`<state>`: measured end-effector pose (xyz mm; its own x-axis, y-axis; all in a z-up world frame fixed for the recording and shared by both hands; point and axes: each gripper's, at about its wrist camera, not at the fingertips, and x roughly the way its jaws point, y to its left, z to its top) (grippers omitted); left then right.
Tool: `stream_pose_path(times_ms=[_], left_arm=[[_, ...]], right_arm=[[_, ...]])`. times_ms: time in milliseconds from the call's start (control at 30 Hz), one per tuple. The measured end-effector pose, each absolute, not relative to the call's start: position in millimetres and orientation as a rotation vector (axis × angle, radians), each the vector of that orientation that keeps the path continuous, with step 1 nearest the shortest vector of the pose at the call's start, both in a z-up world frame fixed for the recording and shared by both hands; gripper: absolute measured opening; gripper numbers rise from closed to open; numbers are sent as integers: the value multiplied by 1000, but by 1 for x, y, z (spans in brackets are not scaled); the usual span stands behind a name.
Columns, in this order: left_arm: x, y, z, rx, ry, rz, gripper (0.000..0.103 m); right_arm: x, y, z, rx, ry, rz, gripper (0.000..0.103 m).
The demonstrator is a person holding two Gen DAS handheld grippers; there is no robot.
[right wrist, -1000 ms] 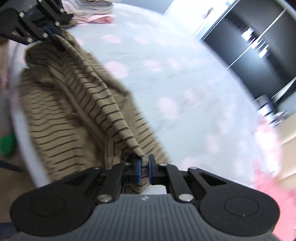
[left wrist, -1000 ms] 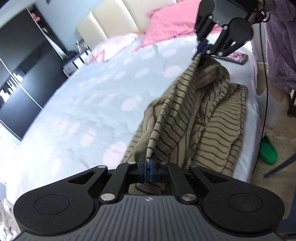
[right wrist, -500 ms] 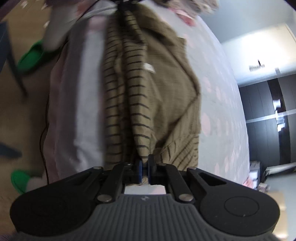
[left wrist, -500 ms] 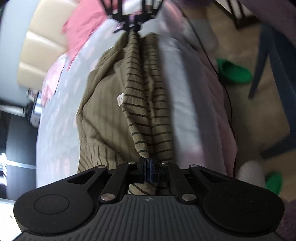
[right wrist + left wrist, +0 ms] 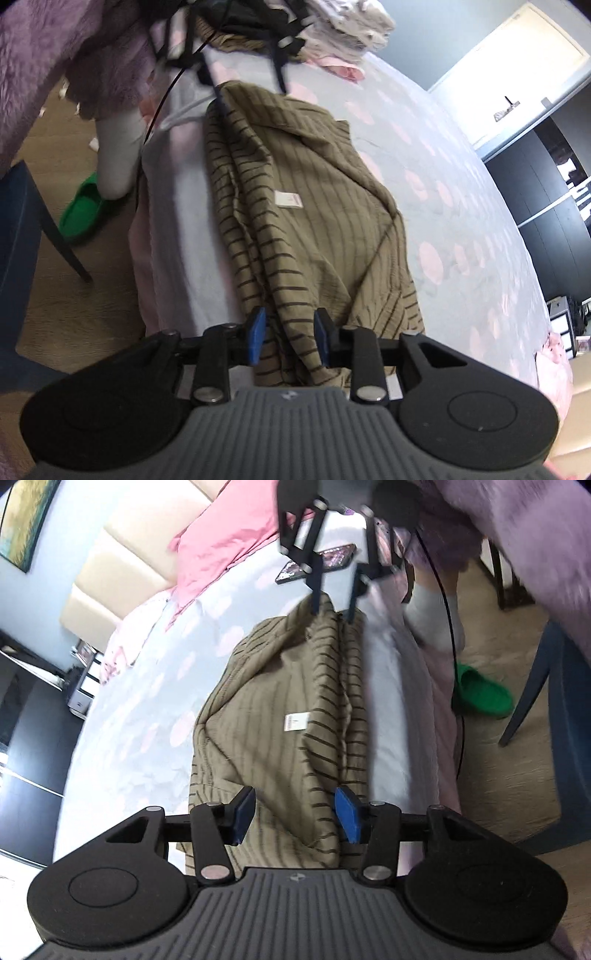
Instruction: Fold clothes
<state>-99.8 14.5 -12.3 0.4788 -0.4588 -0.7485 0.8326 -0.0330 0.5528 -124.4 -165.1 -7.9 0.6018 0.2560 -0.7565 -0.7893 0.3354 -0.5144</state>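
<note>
An olive top with dark stripes [image 5: 280, 701] lies lengthwise on the pale spotted bed [image 5: 147, 709], close to its near edge, with a white label [image 5: 295, 722] showing. My left gripper [image 5: 295, 814] hovers over one end; its jaws are opening and the cloth lies loose between the blue pads [image 5: 347, 816]. My right gripper [image 5: 332, 602] is at the far end. In the right wrist view the right gripper [image 5: 289, 336] is also opening over a striped fold of the top [image 5: 314, 229], with the pads off the cloth. The left gripper [image 5: 249, 88] shows beyond.
A phone [image 5: 317, 561] and a pink pillow [image 5: 221, 542] lie past the top. A pile of clothes [image 5: 347, 22] sits at the bed's other end. Off the bed edge are a person's leg, green slippers [image 5: 484, 694], a blue chair [image 5: 554, 709] and a fleecy purple sleeve [image 5: 535, 535].
Both grippers held the top's edge stretched between them, swung it round and lowered it onto the bed. Both have now opened and let go of the cloth.
</note>
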Motion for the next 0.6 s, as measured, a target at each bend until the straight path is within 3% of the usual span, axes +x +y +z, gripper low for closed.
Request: stream_pose_path(times_ms=[233,367,533,600], left_arm=[[-68,9,7,1133,603,-1036,44],[-48,-3,7,990,733,-943,31],[-44,-28,-21,1051,779,-835,23],[-46,-29,-31,1089,768,-796,14]], right_arm=[[-117,-168,-9,-994,644,729,30],[-117,-172,-11,-979,651,726,30],[-114,-172,-11,-983,653,724,30],[-110,-170,-13,-980,649,735,29]])
